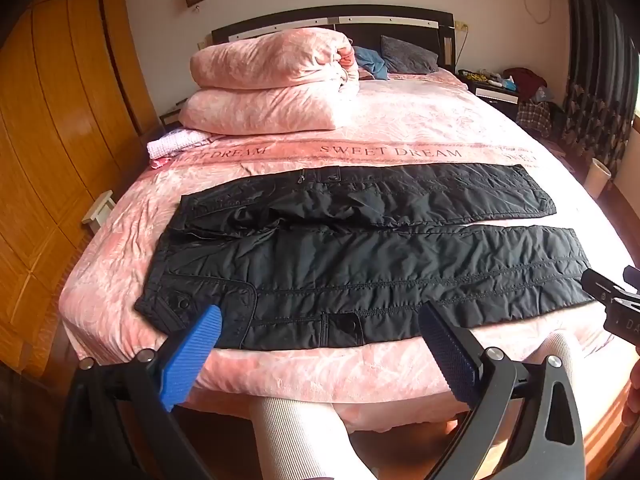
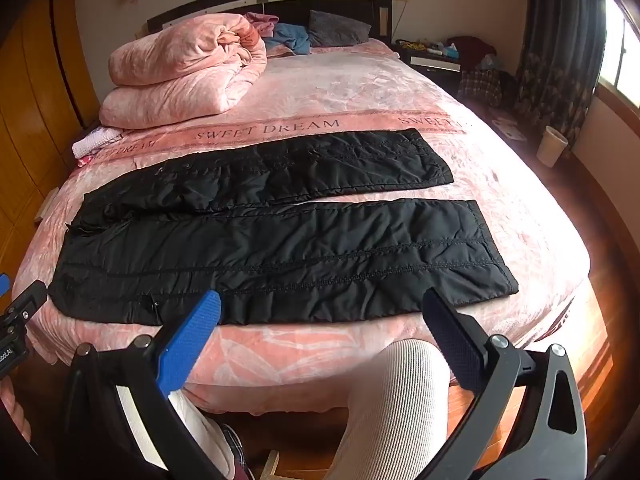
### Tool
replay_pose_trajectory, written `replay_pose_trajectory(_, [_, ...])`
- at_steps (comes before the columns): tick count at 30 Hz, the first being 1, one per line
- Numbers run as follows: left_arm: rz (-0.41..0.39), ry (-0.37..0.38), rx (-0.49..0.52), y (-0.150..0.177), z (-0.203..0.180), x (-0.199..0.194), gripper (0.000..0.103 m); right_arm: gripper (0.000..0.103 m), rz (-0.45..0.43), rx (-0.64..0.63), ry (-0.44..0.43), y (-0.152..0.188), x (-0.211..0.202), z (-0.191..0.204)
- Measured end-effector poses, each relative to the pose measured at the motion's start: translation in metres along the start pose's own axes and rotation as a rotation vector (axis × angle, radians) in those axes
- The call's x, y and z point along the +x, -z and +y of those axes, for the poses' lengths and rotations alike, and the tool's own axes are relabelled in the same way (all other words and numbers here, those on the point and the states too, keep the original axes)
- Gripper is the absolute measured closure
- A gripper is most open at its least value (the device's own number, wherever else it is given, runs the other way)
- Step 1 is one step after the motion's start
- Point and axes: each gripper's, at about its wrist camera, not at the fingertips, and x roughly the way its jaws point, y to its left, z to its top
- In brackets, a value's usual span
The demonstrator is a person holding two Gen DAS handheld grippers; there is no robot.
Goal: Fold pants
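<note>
- Black quilted pants (image 1: 360, 256) lie flat across the foot of the bed (image 1: 400, 128), on its pink "SWEET DREAM" cover, waistband toward my left and both legs running out to my right with a narrow strip of cover showing between them.
- My left gripper (image 1: 318, 322) hovers over the near edge by the waistband pocket, jaws spread wide and holding nothing; one blue pad (image 1: 196, 356) overlaps the waistband corner in that view, though I cannot tell whether it touches the fabric.
- My right gripper (image 2: 320, 312) hangs over the near leg's lower edge, jaws equally spread and empty.
- I judge that no fold has begun: both legs lie apart and full length.
- Main risk: the shell looks slick and puffy, so a shallow pinch could take only the top layer, and the leg would peel open instead of lifting whole.
- If my two grips rise unevenly, the near leg may land skewed on the far leg, leaving the hems (image 2: 492, 240) mismatched.
- The near edge sits close to the mattress edge; dragging rather than lifting could pull the pants off toward my knees (image 2: 400, 392).
- The plush cover may bunch under a low jaw, so I could pinch bedding along with the cloth.
- The folded pink duvet (image 1: 272, 80) is well apart and poses no obstacle.
</note>
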Motion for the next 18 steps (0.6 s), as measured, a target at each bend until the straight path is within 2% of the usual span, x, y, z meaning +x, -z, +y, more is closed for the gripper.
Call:
replay_pose_trajectory(9, [-0.009, -0.012, -0.011, 0.003, 0.002, -0.006, 0.004, 0.002, 0.009, -0.001, -0.001, 0.002, 0.004, 0.0])
replay_pose_trajectory(18, [0.018, -0.006, 0.0, 0.01, 0.006, 0.007, 0.004, 0.002, 0.018, 0.001, -0.005, 0.003, 0.009, 0.0])
